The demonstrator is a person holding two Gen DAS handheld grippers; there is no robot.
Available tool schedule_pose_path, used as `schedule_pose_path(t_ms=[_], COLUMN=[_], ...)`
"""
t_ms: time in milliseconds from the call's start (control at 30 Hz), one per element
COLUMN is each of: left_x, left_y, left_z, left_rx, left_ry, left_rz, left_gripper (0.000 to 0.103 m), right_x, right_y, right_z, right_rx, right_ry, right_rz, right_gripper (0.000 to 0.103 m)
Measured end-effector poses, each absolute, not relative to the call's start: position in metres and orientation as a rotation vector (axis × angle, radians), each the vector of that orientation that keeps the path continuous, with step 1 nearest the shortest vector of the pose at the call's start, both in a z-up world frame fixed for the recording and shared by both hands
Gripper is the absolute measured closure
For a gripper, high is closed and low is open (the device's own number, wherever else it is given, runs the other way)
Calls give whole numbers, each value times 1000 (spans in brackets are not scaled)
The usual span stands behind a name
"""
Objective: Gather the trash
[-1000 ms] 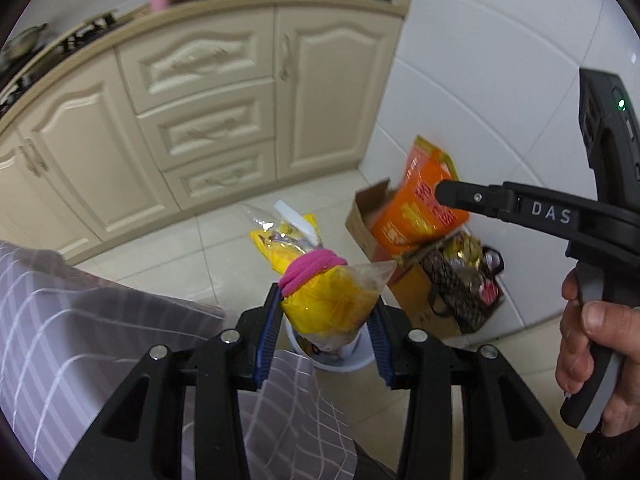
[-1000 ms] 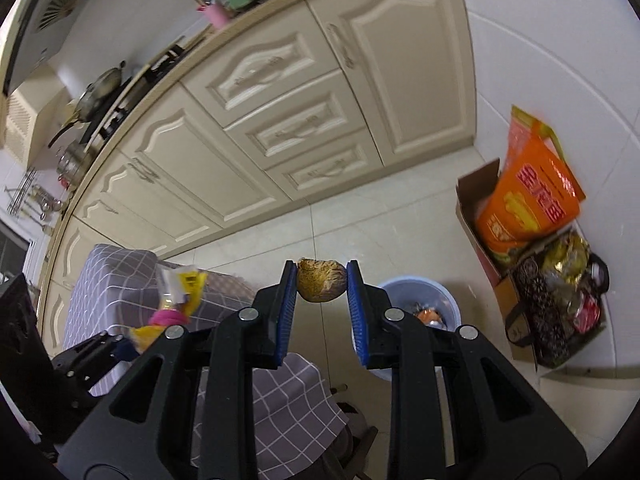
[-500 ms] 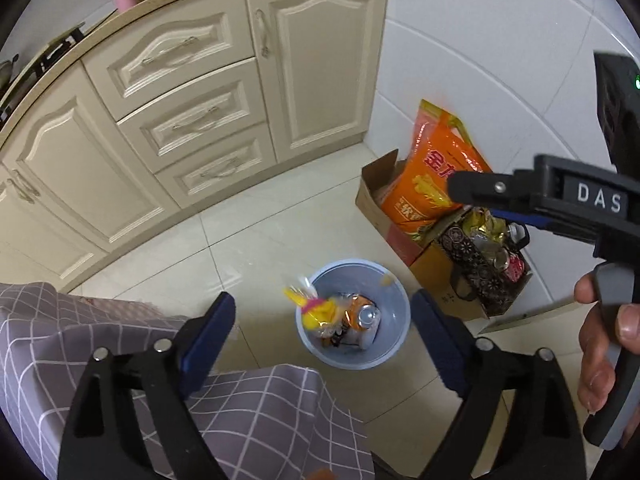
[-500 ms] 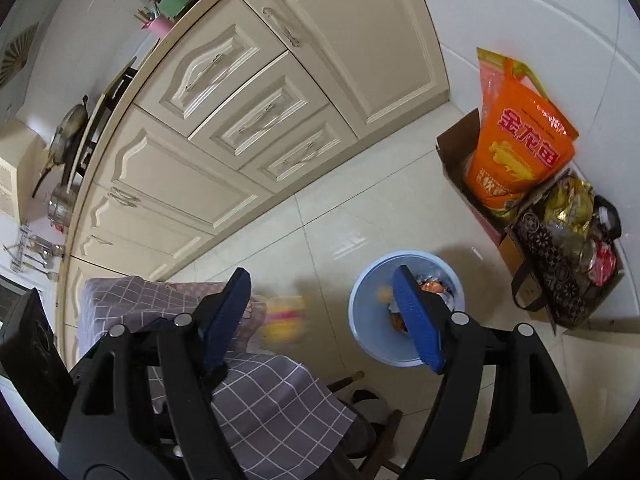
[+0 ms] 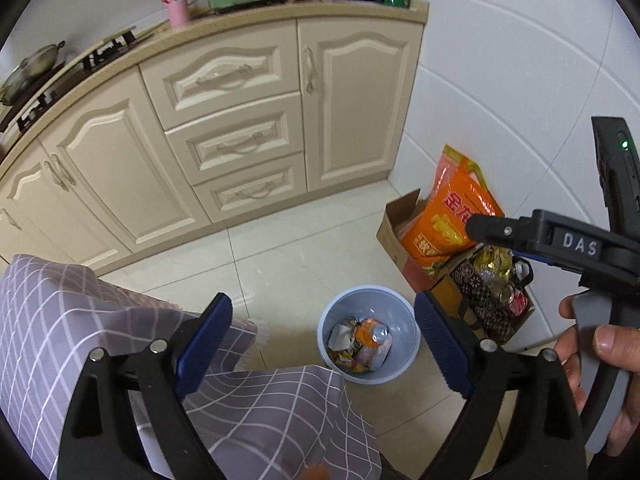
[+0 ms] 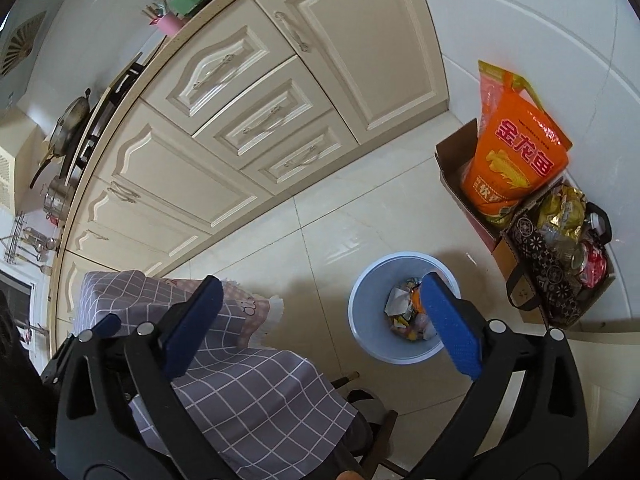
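A pale blue bin (image 5: 372, 300) stands on the tiled floor below me, holding trash (image 5: 360, 340): wrappers, crumpled paper and a squashed can. My left gripper (image 5: 320, 300) hangs above it, open, with nothing between its blue pads. In the right wrist view the bin (image 6: 372, 292) and its trash (image 6: 404, 312) lie under my right gripper (image 6: 320, 282). Its jaws are opening and nothing is between them. A hand (image 5: 608, 340) grips the right gripper's handle at the right edge of the left wrist view.
A table under a grey checked cloth (image 5: 60, 340) (image 6: 260, 392) juts in from the lower left. A cardboard box with an orange bag (image 5: 448, 224) (image 6: 516, 160) and a patterned bag of cans (image 5: 496, 292) (image 6: 560, 248) stand by the white wall. Cream cabinets (image 5: 224, 136) run behind.
Both grippers went from shut to wide open. The left let go of a yellow bag with a pink band, the right a brown lump; both dropped away toward the bin.
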State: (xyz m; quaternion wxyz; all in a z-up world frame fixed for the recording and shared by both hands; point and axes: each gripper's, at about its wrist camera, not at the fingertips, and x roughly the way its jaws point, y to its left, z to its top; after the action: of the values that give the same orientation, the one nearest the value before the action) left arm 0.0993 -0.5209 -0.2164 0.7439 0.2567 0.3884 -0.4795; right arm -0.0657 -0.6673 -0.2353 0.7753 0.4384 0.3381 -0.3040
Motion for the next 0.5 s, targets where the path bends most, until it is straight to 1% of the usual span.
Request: schedule_pose_path(t_ms=[233, 500], left_x=[98, 104], left_y=[-483, -409], left_z=[-179, -122], left_rx=[477, 366], left_ry=[755, 598], left_rz=[-1012, -889], left_gripper=[13, 12], right_x=[-47, -7], right_y=[-636, -579], right_z=[-197, -139], right_rx=[847, 688], right_ry=[722, 681], right_rz=[-632, -554], right_gripper=[6, 6])
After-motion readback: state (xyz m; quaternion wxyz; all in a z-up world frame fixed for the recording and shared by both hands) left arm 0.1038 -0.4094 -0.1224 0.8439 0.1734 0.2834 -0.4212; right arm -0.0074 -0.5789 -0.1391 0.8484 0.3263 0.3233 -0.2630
